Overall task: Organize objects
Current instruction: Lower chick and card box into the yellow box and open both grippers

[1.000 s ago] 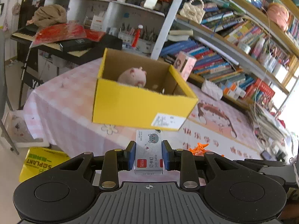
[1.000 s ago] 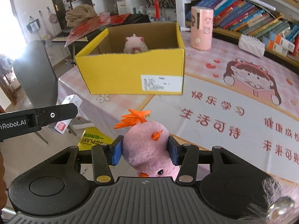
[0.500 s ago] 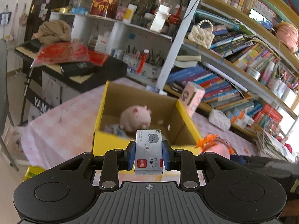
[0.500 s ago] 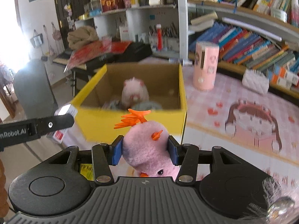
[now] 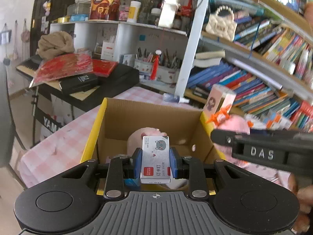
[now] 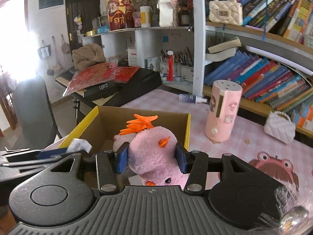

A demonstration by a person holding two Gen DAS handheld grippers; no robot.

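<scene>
1. Above the open top of the yellow cardboard box (image 5: 92, 137), the left gripper (image 5: 156, 161) is holding a small staple box (image 5: 156, 159) upright, its blue pads pressing on both narrow sides.
2. Just to the right, the right gripper (image 6: 151, 156) is clamping a pink plush toy (image 6: 152, 152) with orange spikes; its pads are sinking into the fur on both sides.
3. Seen from the left wrist, the plush toy (image 5: 232, 124) is showing past the box's right wall, with the right gripper's black body (image 5: 262, 150) crossing in front of it.
4. Inside the box, a pale pink pig plush (image 5: 137, 139) is lying near the middle of the floor; bare cardboard is showing to its right and towards the back wall.
5. Both grippers are sitting close side by side over the box, the left one's finger crossing the left yellow rim in the right wrist view.
6. On the pink checked tablecloth (image 6: 197, 117), a pink cylindrical container (image 6: 223, 113) is standing upright to the right of the box, apart from its wall; a small white quilted bag (image 6: 279, 129) is lying further right.
7. Beyond the table's far edge, a black keyboard (image 5: 109, 78) piled with red items is standing close by.
</scene>
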